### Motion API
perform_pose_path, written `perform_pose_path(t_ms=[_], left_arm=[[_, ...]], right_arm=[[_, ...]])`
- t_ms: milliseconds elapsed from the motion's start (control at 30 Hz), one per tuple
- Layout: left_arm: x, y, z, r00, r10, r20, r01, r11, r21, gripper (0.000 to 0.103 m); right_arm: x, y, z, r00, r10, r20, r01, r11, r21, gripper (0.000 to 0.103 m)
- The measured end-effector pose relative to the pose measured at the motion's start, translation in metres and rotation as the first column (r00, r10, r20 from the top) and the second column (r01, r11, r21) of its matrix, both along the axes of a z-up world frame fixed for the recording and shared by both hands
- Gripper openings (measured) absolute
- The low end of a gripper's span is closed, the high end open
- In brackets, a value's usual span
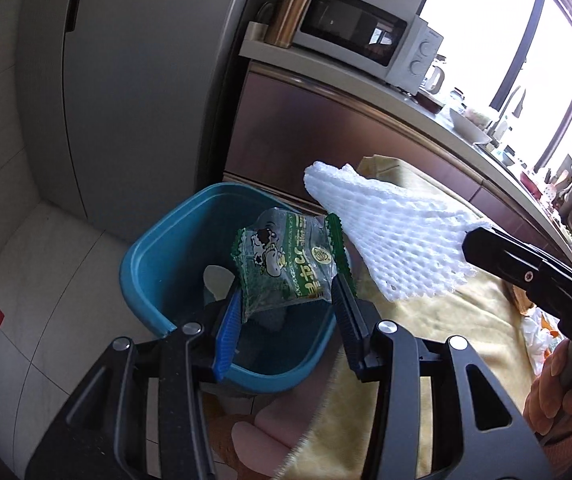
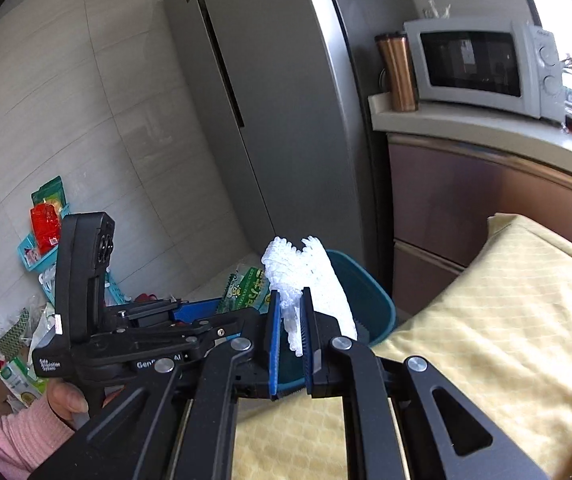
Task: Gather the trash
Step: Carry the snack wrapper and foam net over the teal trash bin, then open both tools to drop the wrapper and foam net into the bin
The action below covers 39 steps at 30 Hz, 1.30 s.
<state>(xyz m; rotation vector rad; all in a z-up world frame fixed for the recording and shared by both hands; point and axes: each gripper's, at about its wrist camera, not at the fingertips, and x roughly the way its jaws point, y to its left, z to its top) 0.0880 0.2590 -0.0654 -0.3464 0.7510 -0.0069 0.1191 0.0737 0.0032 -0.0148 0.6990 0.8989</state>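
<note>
My left gripper (image 1: 288, 300) is shut on a green printed snack wrapper (image 1: 286, 264), held above the opening of a blue bin (image 1: 154, 248). To its right, my right gripper (image 1: 474, 240) is shut on a white foam net sleeve (image 1: 398, 236), which hangs over the bin's right rim and the cloth's edge. In the right wrist view the foam net (image 2: 310, 276) is pinched between the blue pads of the right gripper (image 2: 291, 300). The bin (image 2: 370, 296) lies just beyond it. The left gripper (image 2: 222, 308) with the wrapper (image 2: 246, 288) is to the left. Pale scraps lie inside the bin.
A yellow cloth (image 2: 506, 320) covers the surface right of the bin. A grey fridge (image 1: 126, 100) stands behind it, beside a counter with a microwave (image 2: 482, 68) and a copper tumbler (image 2: 398, 72). Loose wrappers (image 2: 18, 344) and a turquoise basket (image 2: 38, 256) lie on the floor at the left.
</note>
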Motion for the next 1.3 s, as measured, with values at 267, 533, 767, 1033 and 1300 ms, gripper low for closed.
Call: perform_pose_path(t_ms=[267, 533, 767, 1033, 1300], left_arm=[[0.011, 0.013, -0.02, 0.998, 0.039, -0.046, -0.039, 0.999, -0.01, 0.043], [0.024, 0.019, -0.038, 0.994, 0.064, -0.088, -0.065, 0.998, -0.009, 0.044], [0.033, 0.023, -0.052, 0.991, 0.07, -0.114, -0.072, 0.997, -0.018, 0.044], [0.04, 0.026, -0.068, 0.987, 0.066, -0.147, -0.071, 0.997, -0.034, 0.046], [0.044, 0.025, -0.075, 0.984, 0.078, -0.159, -0.083, 0.996, -0.029, 0.048]], right_arm=[[0.015, 0.03, -0.021, 0.999, 0.005, -0.045, -0.008, 0.998, -0.057, 0.008], [0.033, 0.053, -0.044, 0.991, -0.001, -0.136, -0.013, 0.995, -0.1, 0.008], [0.039, 0.069, -0.054, 0.986, -0.002, -0.164, -0.021, 0.99, -0.138, 0.011], [0.05, 0.07, -0.067, 0.973, -0.025, -0.228, -0.007, 0.99, -0.14, 0.016], [0.049, 0.064, -0.068, 0.974, -0.032, -0.224, 0.005, 0.993, -0.121, 0.028]])
